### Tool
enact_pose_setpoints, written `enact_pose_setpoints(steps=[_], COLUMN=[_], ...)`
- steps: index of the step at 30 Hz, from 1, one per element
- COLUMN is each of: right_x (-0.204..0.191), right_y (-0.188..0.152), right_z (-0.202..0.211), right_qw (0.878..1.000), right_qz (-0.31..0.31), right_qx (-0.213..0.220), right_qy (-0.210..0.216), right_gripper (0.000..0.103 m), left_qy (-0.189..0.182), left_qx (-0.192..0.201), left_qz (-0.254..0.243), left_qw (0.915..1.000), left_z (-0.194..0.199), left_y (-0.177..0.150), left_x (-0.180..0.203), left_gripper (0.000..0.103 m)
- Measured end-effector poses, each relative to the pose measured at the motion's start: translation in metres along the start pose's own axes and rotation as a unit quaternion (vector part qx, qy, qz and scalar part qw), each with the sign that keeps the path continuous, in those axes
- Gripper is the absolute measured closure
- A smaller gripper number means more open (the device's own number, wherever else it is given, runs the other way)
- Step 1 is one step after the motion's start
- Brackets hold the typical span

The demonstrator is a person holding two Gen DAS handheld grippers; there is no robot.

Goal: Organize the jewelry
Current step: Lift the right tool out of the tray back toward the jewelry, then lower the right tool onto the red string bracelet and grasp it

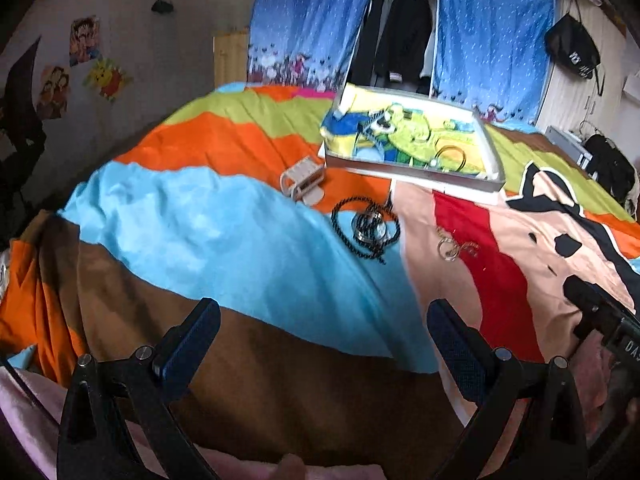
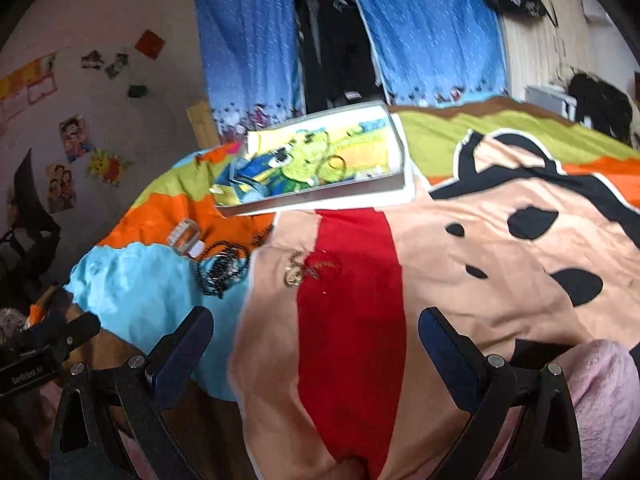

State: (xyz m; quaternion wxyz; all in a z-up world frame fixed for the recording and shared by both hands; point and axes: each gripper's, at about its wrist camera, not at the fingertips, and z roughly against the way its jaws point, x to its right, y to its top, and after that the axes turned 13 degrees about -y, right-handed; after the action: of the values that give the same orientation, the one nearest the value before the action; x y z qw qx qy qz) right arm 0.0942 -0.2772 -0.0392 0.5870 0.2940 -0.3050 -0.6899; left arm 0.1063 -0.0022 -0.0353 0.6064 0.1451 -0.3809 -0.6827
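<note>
Both grippers empty, fingers spread wide: left gripper (image 1: 323, 344), right gripper (image 2: 316, 350), hovering over the bed (image 1: 208, 216), well short of the jewelry. Black bead necklace (image 1: 365, 225) lies coiled on the blue/orange cover, just beside the tan clip (image 1: 303, 181). Gold chain with ring (image 2: 298, 273) sits on the red patch, nearer the right gripper. Tray (image 1: 494, 168) behind already holds a few pieces.

Handling guess: all light, limp, tangle-prone. Soft bedding gives under pressure, so pinch low. Beads: grab where strands bunch at the coil's middle. Chain: take the ring, it's the only stiff part; thin links may slip.
</note>
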Motion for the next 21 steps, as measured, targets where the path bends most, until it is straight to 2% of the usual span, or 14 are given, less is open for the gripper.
enact_pose_setpoints(steps=[6, 10, 14, 21], right_x=[0.011, 0.018, 0.025, 0.020], right_y=[0.013, 0.025, 0.038, 0.061], right_z=[-0.024, -0.052, -0.082, -0.121], right_qw=[0.999, 0.997, 0.994, 0.994], right_qz=[-0.017, -0.024, -0.026, 0.024], right_qx=[-0.040, -0.071, -0.102, -0.097], right_qy=[0.019, 0.035, 0.040, 0.042], right_gripper=[0.000, 0.000, 0.000, 0.000], left_qy=[-0.014, -0.033, -0.037, -0.063], left_qx=[-0.034, -0.043, -0.046, -0.048], left_qz=[0.011, 0.006, 0.001, -0.003], left_qw=[0.9993, 0.9985, 0.9982, 0.9969], left_z=[-0.022, -0.040, -0.060, -0.093], left_y=[0.017, 0.035, 0.050, 0.070], left_x=[-0.012, -0.020, -0.028, -0.035], left_gripper=[0.002, 0.002, 0.002, 0.002])
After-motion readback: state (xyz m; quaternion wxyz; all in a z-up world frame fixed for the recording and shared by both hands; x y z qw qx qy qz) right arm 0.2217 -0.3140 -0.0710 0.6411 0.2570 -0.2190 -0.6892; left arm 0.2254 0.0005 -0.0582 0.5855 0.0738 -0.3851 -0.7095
